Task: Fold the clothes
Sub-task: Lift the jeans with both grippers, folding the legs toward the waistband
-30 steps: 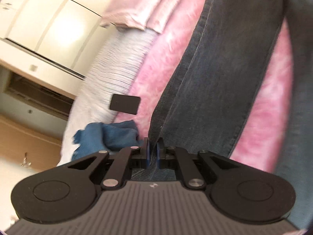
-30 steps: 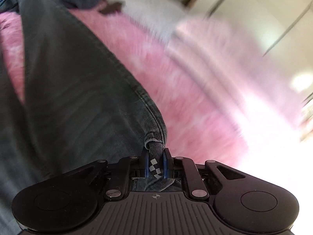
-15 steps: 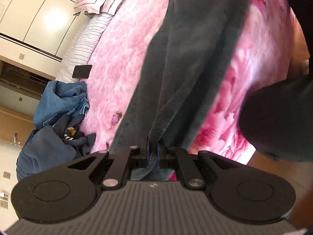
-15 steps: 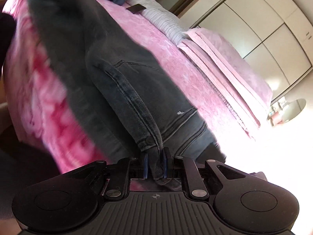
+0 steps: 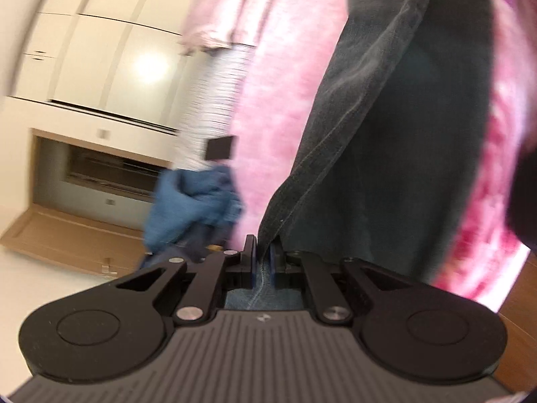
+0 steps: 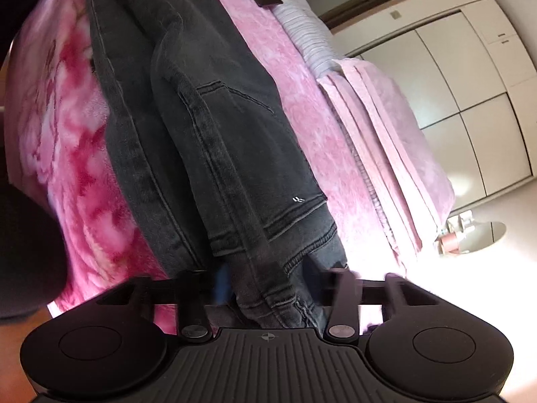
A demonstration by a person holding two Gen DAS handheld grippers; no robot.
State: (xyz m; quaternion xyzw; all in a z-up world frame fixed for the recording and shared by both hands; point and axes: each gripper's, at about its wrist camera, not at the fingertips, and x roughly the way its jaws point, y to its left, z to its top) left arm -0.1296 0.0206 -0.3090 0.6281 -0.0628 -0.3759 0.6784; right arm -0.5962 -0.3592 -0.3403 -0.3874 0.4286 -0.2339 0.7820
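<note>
One fold showed in the dark jeans (image 6: 214, 141) on the pink blanket (image 6: 322, 141)—left gripper (image 5: 263, 255) clamped the hem, right gripper (image 6: 268, 297) spread apart—further folds remained.

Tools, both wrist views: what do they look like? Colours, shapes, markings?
Both match. Left tool: black linkage arms with silver pivot pins, two round black discs, grey ribbed body with a small centre mark, blue pads inside the fingers. Right tool: the same build; its fingers are blurred. No cables or sleeves show.

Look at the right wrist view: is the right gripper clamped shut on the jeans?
No, the right gripper has its fingers spread wide, with the jeans waistband lying loose between them.
</note>
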